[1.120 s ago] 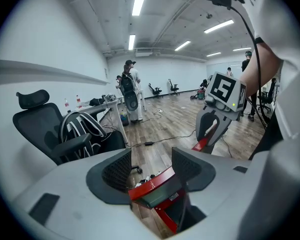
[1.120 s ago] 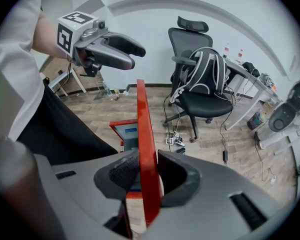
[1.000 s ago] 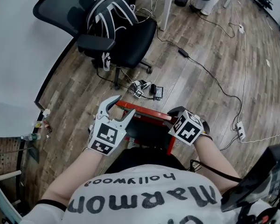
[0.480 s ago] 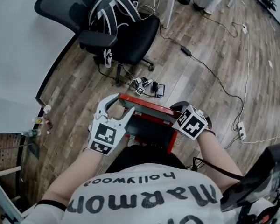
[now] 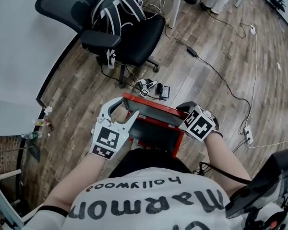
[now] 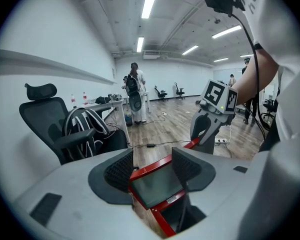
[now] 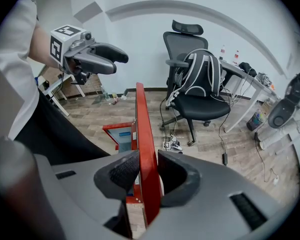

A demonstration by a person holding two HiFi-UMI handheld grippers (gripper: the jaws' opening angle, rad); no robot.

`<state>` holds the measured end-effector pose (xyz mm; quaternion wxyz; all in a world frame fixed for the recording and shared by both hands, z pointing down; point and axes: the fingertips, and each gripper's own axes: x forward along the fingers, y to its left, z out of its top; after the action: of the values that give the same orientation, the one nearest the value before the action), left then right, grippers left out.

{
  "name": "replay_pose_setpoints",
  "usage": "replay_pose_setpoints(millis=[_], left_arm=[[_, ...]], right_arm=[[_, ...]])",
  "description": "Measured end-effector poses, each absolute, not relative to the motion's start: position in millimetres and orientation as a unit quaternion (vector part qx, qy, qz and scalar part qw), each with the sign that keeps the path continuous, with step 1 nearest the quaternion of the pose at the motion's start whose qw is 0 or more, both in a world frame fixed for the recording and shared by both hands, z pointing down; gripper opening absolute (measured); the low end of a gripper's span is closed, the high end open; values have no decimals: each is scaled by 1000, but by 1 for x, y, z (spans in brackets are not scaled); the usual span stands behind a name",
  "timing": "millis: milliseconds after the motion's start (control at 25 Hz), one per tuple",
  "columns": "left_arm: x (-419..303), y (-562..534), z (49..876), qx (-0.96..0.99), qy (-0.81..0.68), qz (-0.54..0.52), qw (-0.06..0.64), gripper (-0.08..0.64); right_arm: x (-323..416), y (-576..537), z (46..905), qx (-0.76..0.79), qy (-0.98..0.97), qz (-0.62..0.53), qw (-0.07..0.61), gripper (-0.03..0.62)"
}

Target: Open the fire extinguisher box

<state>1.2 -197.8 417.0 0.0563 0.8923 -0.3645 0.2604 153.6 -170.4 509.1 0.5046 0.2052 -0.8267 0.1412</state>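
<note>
In the head view the fire extinguisher box [image 5: 153, 128] is seen on the wooden floor [image 5: 206, 80] just before the person; in the left gripper view the left gripper [image 6: 152, 161] is held released around the red door [image 6: 155, 184] corner; in the right gripper view the right gripper [image 7: 142, 171] is clenched on that door's edge

The red fire extinguisher box [image 5: 152, 109] stands with its door [image 6: 155, 184] open.

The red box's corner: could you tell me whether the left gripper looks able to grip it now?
Probably yes: the left gripper is open, its jaws straddle a corner of the red box, nothing intervenes; the right gripper clamps another edge.
</note>
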Motion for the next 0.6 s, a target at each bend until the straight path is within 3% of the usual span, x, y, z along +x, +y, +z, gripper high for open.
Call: replay_pose_setpoints(millis=[600], left_arm=[[-6, -206, 430, 887, -373, 260, 77, 238]], right_arm=[[160, -200, 519, 220, -824, 145, 502, 116]])
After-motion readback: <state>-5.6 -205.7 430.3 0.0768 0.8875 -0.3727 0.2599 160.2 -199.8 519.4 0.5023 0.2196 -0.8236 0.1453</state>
